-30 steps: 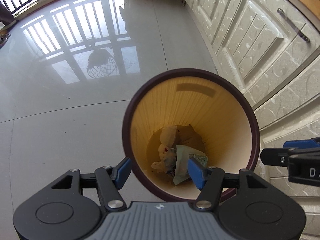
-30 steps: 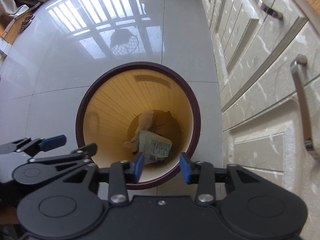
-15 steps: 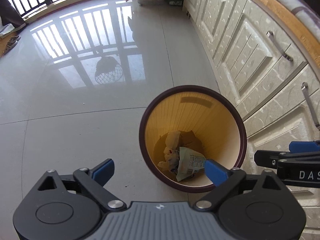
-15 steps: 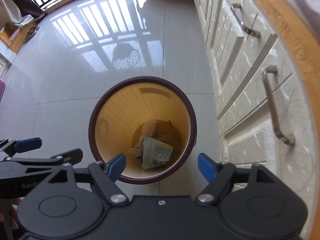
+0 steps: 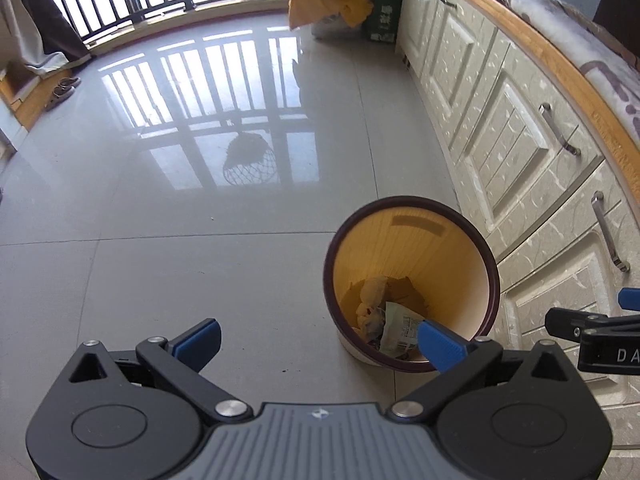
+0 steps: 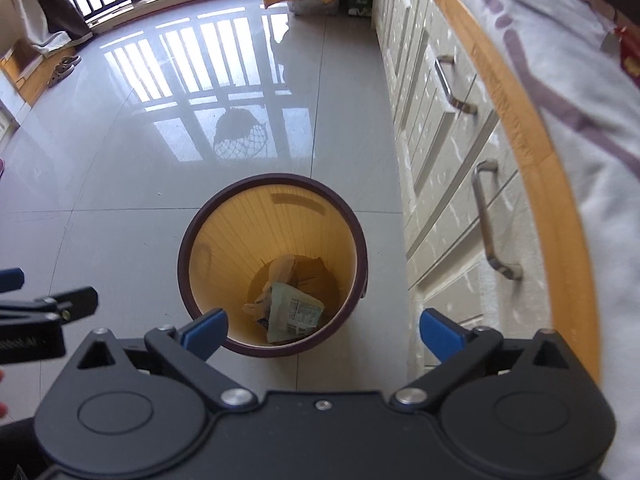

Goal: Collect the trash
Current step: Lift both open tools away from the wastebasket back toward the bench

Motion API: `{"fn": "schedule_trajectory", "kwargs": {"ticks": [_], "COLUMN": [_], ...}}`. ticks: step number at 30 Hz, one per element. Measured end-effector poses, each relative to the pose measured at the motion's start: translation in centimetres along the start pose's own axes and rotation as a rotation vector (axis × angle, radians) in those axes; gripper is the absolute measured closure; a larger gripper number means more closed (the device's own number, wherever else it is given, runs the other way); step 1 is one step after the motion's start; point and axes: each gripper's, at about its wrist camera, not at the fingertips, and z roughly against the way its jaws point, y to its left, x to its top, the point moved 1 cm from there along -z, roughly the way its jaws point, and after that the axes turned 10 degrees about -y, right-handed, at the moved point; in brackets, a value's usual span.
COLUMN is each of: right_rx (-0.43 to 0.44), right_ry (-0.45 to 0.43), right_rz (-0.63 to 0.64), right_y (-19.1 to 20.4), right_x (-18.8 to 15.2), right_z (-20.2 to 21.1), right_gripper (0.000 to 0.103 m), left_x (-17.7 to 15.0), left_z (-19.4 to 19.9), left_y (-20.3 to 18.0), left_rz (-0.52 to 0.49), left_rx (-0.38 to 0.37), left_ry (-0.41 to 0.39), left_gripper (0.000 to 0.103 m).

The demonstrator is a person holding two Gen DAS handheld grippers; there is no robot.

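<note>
Left wrist view, left gripper [image 5: 318, 338]: we see the jaws spread wide, having just been opening; nothing between the blue pads [image 5: 200, 340], nothing touched.
Left wrist view, pose: we look steeply down at the tiled floor [image 5: 180, 260]; the far pad overlaps the near rim of the bin only in line of sight.
Left wrist view, wastebasket [image 5: 478, 248]: round, dark rim, yellow ribbed inside, upright on the floor just beside the cabinet drawers [image 5: 520, 152].
Left wrist view, trash [image 5: 394, 328]: a printed wrapper and crumpled paper lie at the bottom of the wastebasket.
Left wrist view, right gripper [image 5: 600, 334]: we catch only its edge at right.
Right wrist view, right gripper [image 6: 322, 332]: released, jaws wide and just been opening, empty.
Right wrist view, pose: we hang above the wastebasket [image 6: 204, 240], pointing steeply down, clear of its rim.
Right wrist view, trash [image 6: 294, 314]: wrapper on top of crumpled paper, at the bottom.
Right wrist view, left gripper [image 6: 36, 312]: partly visible at left edge.
</note>
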Motion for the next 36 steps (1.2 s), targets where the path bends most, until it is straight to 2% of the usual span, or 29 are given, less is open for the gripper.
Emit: {"fn": "schedule_trajectory", "kwargs": {"ticks": [12, 20, 28, 36], "right_rx": [-0.009, -0.049, -0.105, -0.163], "right_ry": [-0.128, -0.244, -0.391, -0.515], "right_rz": [0.068, 0.080, 0.037, -0.057], "right_y": [0.9, 0.0, -2.9, -8.2], "right_x": [-0.3, -0.4, 0.1, -0.3], "right_z": [6.1, 10.3, 16.0, 21.3], "right_gripper": [0.000, 0.000, 0.000, 0.000], "left_x": [-0.6, -0.3, 1.0, 2.9], "left_z": [5.3, 8.8, 12.6, 16.4], "left_y": [0.5, 0.2, -1.8, -6.2], "left_rz": [0.001, 0.019, 0.022, -0.026], "left_rx": [0.000, -0.002, -0.052, -0.132], "left_ry": [-0.078, -0.165, -0.277, -0.399], "left_gripper": [0.000, 0.000, 0.000, 0.000]}}
